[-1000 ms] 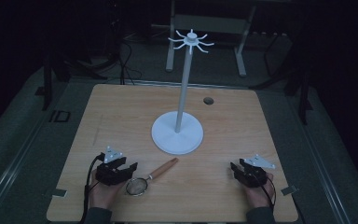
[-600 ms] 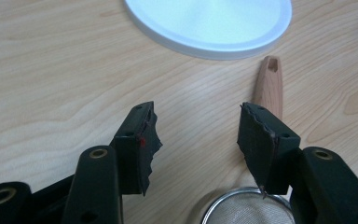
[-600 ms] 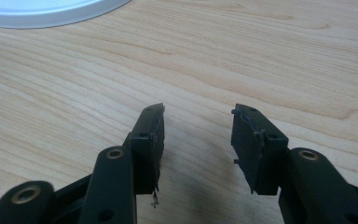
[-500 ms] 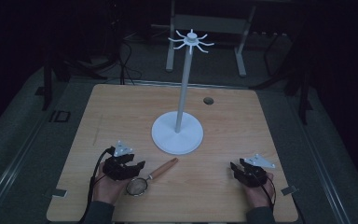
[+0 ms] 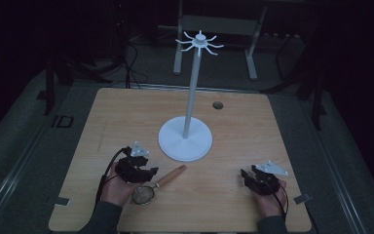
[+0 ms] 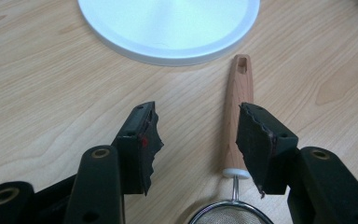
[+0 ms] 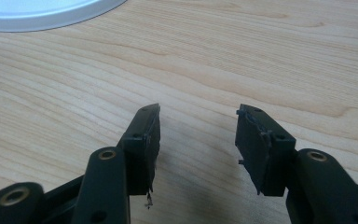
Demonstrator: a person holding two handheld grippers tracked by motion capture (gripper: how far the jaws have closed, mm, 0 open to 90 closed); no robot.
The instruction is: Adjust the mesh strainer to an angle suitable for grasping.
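Right now the wooden table [image 5: 126, 122] carries a tall white hook stand [image 5: 191, 97] on its round base [image 5: 185, 139], and just in front of that base lies a small mesh strainer [image 5: 145, 194] with a wooden handle [image 6: 238, 93], handle end pointing toward the base and near it. Over it hangs the left gripper [image 6: 198, 140], jaws spread wide and empty, the handle running under the right-hand jaw rather than centred between the two. That's the risk as I read it: close from this offset and one pad lands on top of the handle, rolling or skidding it toward the base instead of clamping it. A grip too near the mesh bowl could also let the handle end droop once lifted, awkward for any hook above. The right gripper [image 7: 198, 140] sits low at the near right of the table, jaws parted over bare wood, holding nothing. Against the earlier frames, the left gripper has shifted rightward over the strainer, its jaws have just been closing slightly with nothing pinched; the right one hasn't budged.
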